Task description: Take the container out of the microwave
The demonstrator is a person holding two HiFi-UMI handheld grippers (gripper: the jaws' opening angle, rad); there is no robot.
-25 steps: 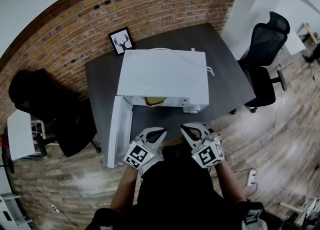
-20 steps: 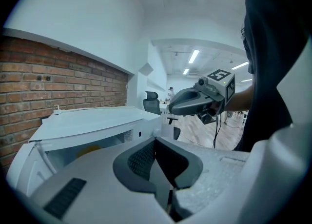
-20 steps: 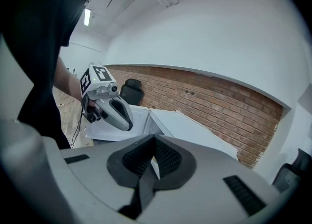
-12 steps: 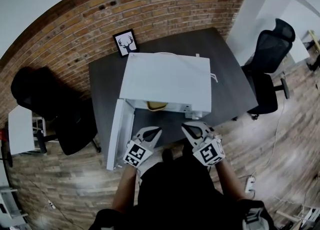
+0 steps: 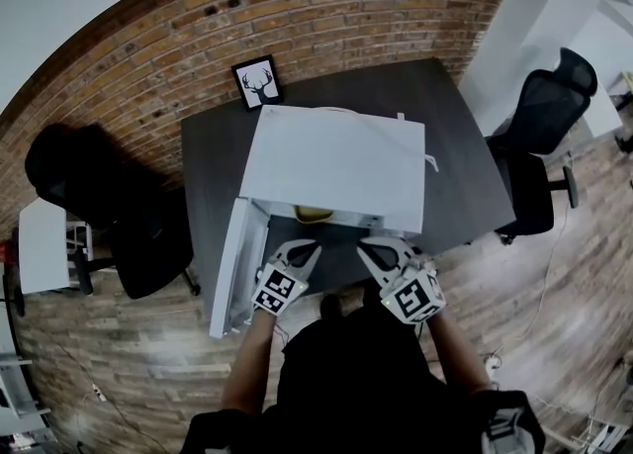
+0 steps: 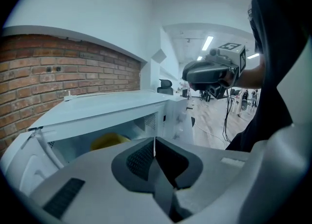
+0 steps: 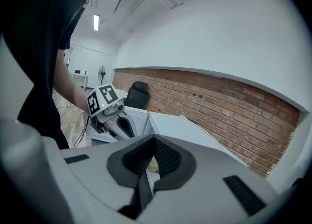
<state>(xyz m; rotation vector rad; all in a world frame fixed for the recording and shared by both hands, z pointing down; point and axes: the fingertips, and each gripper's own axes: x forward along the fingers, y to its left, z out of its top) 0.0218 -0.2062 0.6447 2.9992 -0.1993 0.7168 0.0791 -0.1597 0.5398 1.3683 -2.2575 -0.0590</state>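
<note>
A white microwave [image 5: 336,160] stands on the dark table [image 5: 203,165] with its door [image 5: 235,264] swung open to the left. In its cavity sits a yellow container [image 5: 314,213], also seen as the yellow container [image 6: 109,141] in the left gripper view. My left gripper [image 5: 307,245] hovers just before the opening at its left side, jaws shut and holding nothing. At the opening's right side my right gripper [image 5: 368,247] is shut and empty too. Neither touches the container. Each gripper view shows its own tips together: left gripper [image 6: 154,142], right gripper [image 7: 155,140].
A framed deer picture [image 5: 259,81] leans on the brick wall behind the microwave. One black office chair [image 5: 549,116] stands at the table's right and another [image 5: 89,195] at its left, beside a small white side table [image 5: 40,244]. A cable trails over the wooden floor.
Both grippers have moved a little forward, closer to the microwave's open front. Their jaws have stayed shut and the container has not moved.
</note>
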